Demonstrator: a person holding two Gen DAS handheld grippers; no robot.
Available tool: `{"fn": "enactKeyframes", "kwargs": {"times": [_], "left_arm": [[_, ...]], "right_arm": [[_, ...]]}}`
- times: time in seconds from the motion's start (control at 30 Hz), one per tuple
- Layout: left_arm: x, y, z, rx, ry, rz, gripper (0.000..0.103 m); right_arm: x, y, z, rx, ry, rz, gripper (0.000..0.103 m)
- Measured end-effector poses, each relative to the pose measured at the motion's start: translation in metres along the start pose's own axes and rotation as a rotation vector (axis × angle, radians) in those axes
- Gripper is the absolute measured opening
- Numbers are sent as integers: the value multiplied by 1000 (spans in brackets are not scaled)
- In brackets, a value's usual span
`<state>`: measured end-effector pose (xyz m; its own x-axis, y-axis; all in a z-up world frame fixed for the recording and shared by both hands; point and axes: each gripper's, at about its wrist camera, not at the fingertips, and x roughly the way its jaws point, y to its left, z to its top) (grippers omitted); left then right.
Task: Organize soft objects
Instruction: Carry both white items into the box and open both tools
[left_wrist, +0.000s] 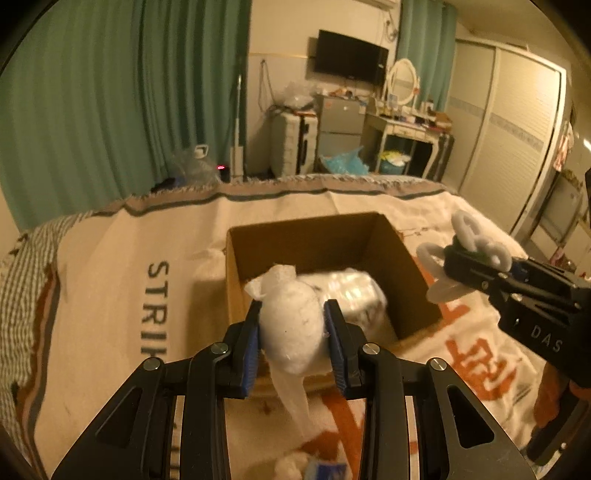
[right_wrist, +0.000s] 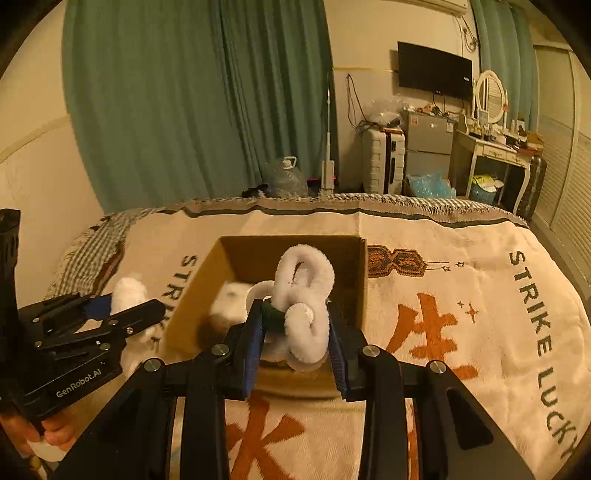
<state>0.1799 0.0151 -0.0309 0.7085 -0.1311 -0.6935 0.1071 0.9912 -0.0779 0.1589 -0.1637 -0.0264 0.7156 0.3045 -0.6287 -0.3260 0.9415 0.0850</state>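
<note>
Soft white bundle (left_wrist: 291, 325), lumpy and egg-shaped, wrapped in thin crinkled plastic with a knotted tuft on top and a loose tail hanging below. Clenched between the blue ribbed pads (left_wrist: 337, 343) of the left claw (left_wrist: 293, 341), held over the near wall of the box (left_wrist: 236, 266). Open brown cardboard, square, standing on the bed's blanket (left_wrist: 110, 295): woven cream cloth with orange characters, dark lettering and a fringed edge. Inside the box, a second pale wrapped bundle (left_wrist: 351, 291), blurred, lying just beyond the held one.

Fuzzy white loops (right_wrist: 304, 306), chenille-like, twisted into a knot with a dark green core, gripped between the pads (right_wrist: 336, 354) of the right claw (right_wrist: 295, 345). Poised above the box's near edge, loops rising over the opening (right_wrist: 295, 258). Flat pale discs at the toy's underside, partly hidden.

Left claw (right_wrist: 122, 314) seen from the right wrist: angled in from the box's left, bare fingers (right_wrist: 55, 434) wrapped round its handle low in the corner. Right claw (left_wrist: 476, 266) seen from the left wrist: reaching in from the right, level with the box's right wall, loops (left_wrist: 476, 240) sticking up past its tip.
</note>
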Motion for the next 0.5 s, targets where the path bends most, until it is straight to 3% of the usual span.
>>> {"fn": "enactKeyframes", "kwargs": {"times": [0.4,0.43,0.47,0.5], "left_arm": [[50,12,42,-8,-28,16,33],[52,11,43,-3,-32,12,34],[54,9,44,6,-32,7,34],[55,7,44,13,-36,4,35]], "right_arm": [[74,-27,34,43,45,0,33],[78,-27,36,37,48,-13,41],[81,-27,38,32,47,-30,62],[81,-28,38,35,40,-31,71]]}}
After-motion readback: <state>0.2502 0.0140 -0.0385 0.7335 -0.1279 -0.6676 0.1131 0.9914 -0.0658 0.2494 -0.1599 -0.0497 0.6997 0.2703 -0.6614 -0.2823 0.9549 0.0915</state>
